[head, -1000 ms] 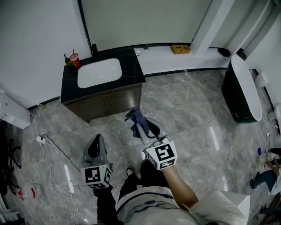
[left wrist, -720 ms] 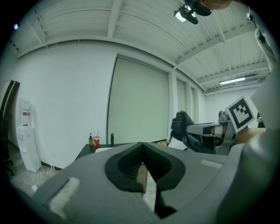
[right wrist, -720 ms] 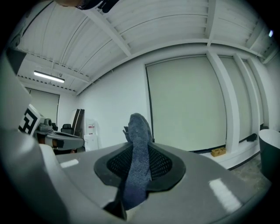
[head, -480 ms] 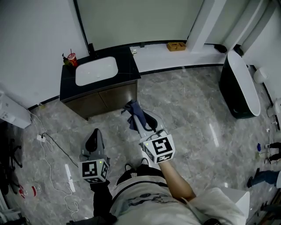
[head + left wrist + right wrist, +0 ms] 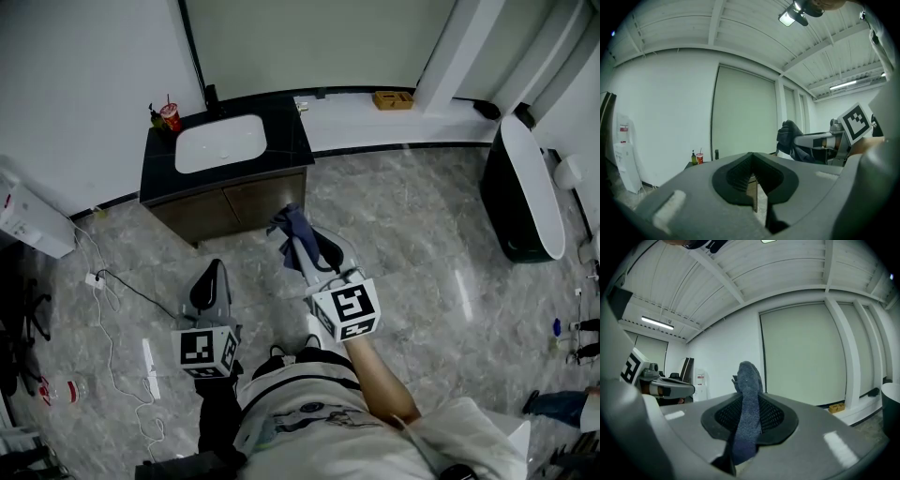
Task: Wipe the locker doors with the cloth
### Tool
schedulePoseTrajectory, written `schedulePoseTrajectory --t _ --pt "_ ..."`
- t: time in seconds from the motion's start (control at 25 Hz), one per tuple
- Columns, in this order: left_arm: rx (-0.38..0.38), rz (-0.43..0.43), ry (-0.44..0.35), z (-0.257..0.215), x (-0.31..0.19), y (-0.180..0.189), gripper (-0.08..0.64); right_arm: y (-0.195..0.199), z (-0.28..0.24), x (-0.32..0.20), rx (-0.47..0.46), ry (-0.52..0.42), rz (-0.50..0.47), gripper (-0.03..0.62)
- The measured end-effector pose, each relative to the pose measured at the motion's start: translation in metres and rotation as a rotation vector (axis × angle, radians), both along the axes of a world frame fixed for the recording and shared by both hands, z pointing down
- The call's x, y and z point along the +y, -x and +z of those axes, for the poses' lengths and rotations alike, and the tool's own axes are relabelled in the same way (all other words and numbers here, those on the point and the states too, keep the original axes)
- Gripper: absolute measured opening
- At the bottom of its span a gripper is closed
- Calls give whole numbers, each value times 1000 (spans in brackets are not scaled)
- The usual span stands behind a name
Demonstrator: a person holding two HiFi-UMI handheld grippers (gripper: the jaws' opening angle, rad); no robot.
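Note:
A dark blue-grey cloth (image 5: 291,230) sticks out of my right gripper (image 5: 300,248), whose jaws are shut on it. In the right gripper view the cloth (image 5: 747,418) runs up between the two pads and flops over the tips. The gripper hovers over the floor, just in front of the brown cabinet doors (image 5: 230,211) under the black vanity, without touching them. My left gripper (image 5: 208,277) hangs lower left, jaws shut with nothing in them, pointing at the cabinet. In the left gripper view the cloth (image 5: 789,137) shows at the right.
A white sink (image 5: 221,143) sits in the black vanity top, with a red cup (image 5: 170,116) and bottle at its left corner. A black bathtub (image 5: 520,187) stands at the right. Cables (image 5: 103,281) trail over the marble floor at the left. A small box (image 5: 392,99) lies on the ledge.
Both grippers have kept their pose relative to each other, about the same way from the cabinet throughout. The cloth stays gripped. The head camera has shifted slightly.

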State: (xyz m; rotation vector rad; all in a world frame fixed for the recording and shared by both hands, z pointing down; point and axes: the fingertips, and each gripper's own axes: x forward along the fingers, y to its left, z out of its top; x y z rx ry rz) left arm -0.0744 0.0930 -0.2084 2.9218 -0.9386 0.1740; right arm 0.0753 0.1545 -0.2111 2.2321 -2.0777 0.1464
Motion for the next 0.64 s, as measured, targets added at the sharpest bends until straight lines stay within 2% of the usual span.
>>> schedulePoseTrajectory --t 0.64 --pt "-3 3 -6 0 2 -10 3 -2 5 -1 -19 7 -16 83"
